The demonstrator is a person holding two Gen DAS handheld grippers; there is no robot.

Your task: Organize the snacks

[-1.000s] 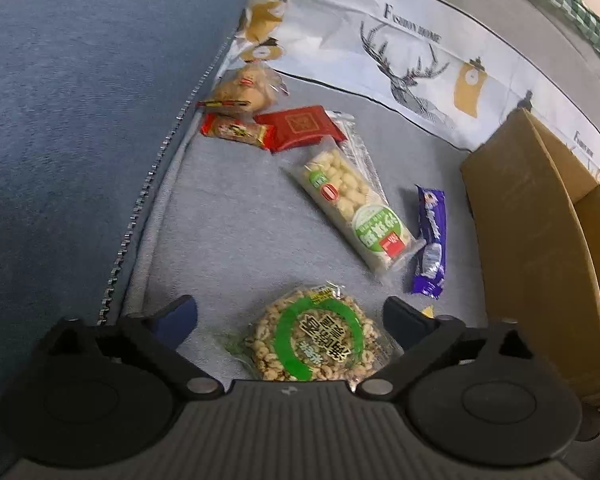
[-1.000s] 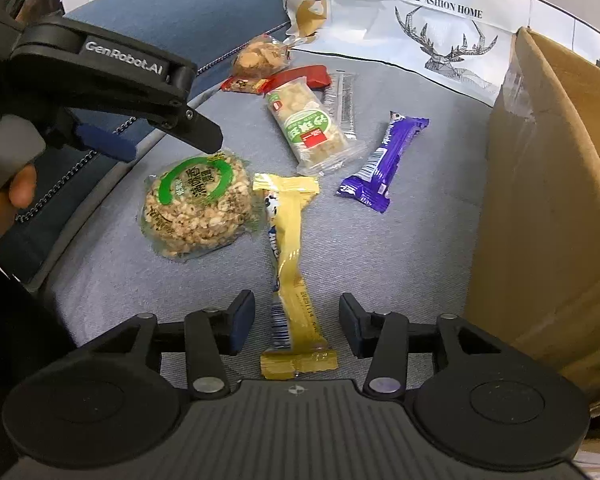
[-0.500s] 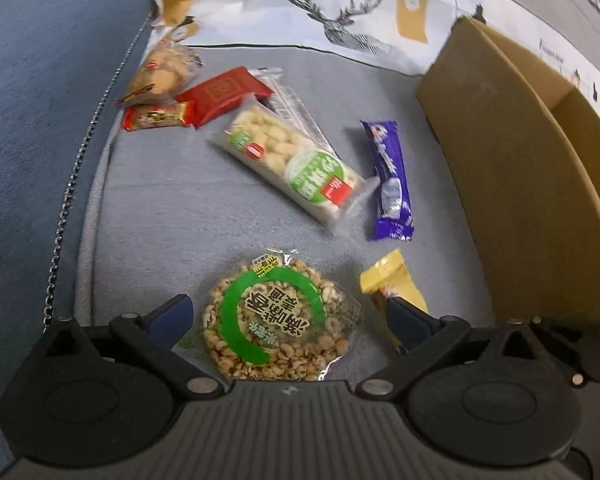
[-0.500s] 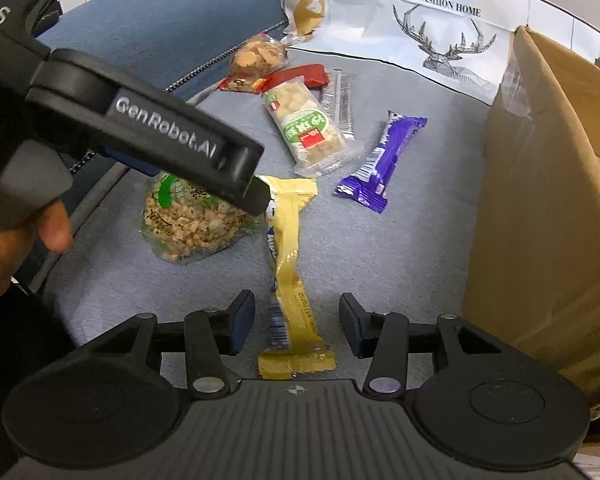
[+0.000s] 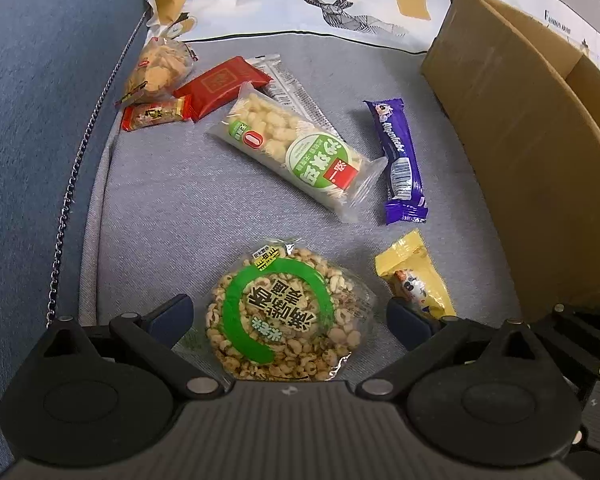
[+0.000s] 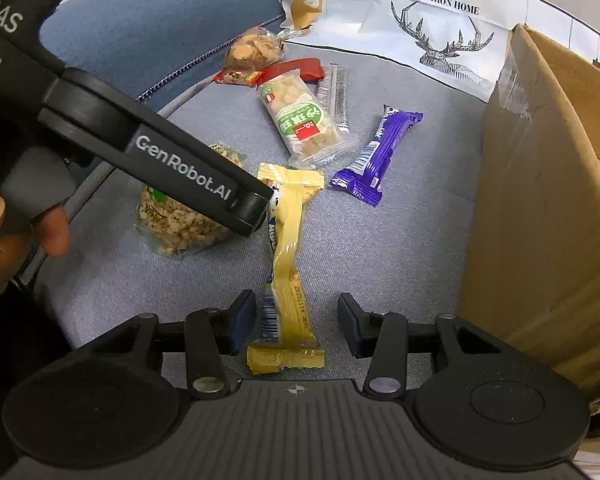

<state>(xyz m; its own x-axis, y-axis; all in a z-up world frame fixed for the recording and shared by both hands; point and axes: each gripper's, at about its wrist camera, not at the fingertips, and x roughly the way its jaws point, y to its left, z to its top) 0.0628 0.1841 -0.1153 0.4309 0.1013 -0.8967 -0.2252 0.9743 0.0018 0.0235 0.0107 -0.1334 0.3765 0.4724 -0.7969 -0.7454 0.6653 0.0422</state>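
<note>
Several snacks lie on a grey sofa seat. My left gripper (image 5: 288, 318) is open, its fingers on either side of a round puffed-grain cake (image 5: 286, 314) with a green ring label. My right gripper (image 6: 296, 320) is open around the near end of a long yellow bar (image 6: 286, 252). The yellow bar's far end shows in the left wrist view (image 5: 416, 280). The left gripper's body crosses the right wrist view and hides much of the grain cake (image 6: 180, 224). A cardboard box (image 6: 540, 200) stands on the right.
Farther back lie a clear rice-puff pack (image 5: 296, 152), a purple bar (image 5: 400, 160), a red packet (image 5: 220, 86), a small red candy (image 5: 156, 114), a cookie bag (image 5: 160, 66) and a silver bar (image 6: 336, 96). A blue cushion (image 5: 32, 120) rises on the left.
My left gripper has swung right and moved forward, so the grain cake sits between its fingers and the box looms closer. The right gripper has held still over the yellow bar.
</note>
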